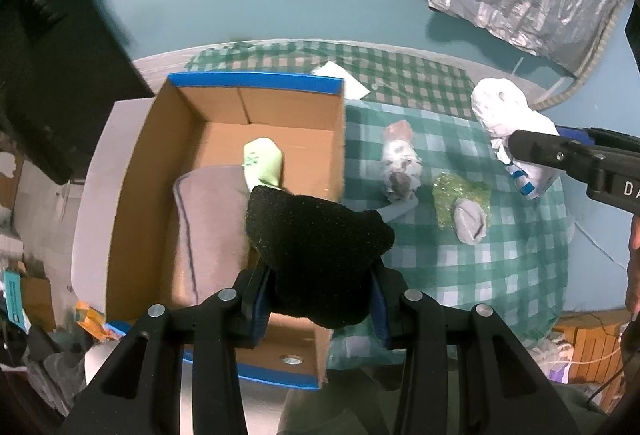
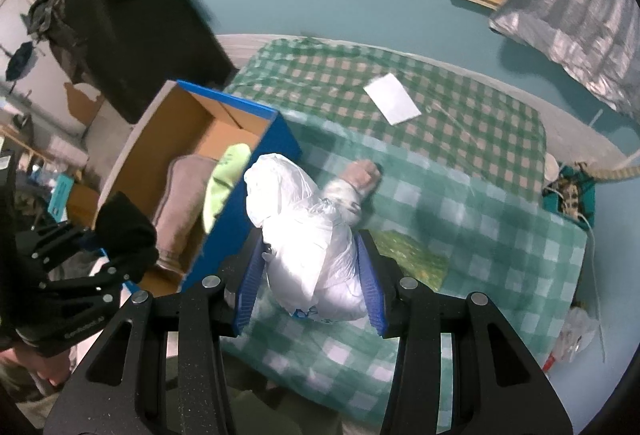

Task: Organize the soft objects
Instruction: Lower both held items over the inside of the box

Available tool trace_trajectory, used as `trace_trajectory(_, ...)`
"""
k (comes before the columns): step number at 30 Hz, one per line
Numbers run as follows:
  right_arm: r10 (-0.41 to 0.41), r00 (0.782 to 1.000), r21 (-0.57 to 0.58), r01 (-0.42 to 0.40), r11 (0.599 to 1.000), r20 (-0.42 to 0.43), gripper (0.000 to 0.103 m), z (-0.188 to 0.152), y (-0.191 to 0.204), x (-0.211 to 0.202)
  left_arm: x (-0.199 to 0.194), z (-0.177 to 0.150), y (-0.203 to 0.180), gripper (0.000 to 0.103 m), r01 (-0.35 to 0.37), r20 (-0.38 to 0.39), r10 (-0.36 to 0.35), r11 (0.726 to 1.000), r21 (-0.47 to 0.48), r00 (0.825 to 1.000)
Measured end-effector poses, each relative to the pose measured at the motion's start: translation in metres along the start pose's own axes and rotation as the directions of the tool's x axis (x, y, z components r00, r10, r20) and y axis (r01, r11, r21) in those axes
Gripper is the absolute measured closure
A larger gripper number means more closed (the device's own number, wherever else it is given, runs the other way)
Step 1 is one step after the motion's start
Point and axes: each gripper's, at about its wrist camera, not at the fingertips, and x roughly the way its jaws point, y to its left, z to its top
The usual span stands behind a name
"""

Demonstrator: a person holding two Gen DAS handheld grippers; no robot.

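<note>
The left claw [image 1: 320,299] is squeezing a soft black sock [image 1: 316,235] above the cardboard box [image 1: 256,91], while the right claw [image 2: 312,275] is pinching a light, slippery white plastic bag [image 2: 304,227] at its crumpled middle over the bed [image 2: 480,235].

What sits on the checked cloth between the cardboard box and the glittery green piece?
A mottled grey-white soft bundle lies between the box and green piece, in the left wrist view.

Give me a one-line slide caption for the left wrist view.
Left gripper holds a black sock above the cardboard box on the checked cloth.
</note>
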Motion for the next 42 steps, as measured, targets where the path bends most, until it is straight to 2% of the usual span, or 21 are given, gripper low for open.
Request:
trace_trajectory(15,0.048,0.999,-0.114,-0.049,0.992,-0.014,0.058,0.032,0.058,0.019,-0.004,-0.005,0.055,0.062,-0.043,0.007,0.044,0.992,-0.120,0.999)
trace_trajectory(24,0.070,0.996,-0.160,-0.077,0.984,-0.050,0.058,0.046,0.087,0.040,0.001,-0.006,0.085,0.062,-0.060,-0.005,0.060,0.982,-0.179,0.998)
trace_trajectory(42,0.079,0.991,-0.206,-0.101,0.973,-0.110,0.058,0.069,0.132,0.081,0.017,-0.002,0.119,0.062,-0.089,-0.018,0.088,0.975,-0.202,0.996)
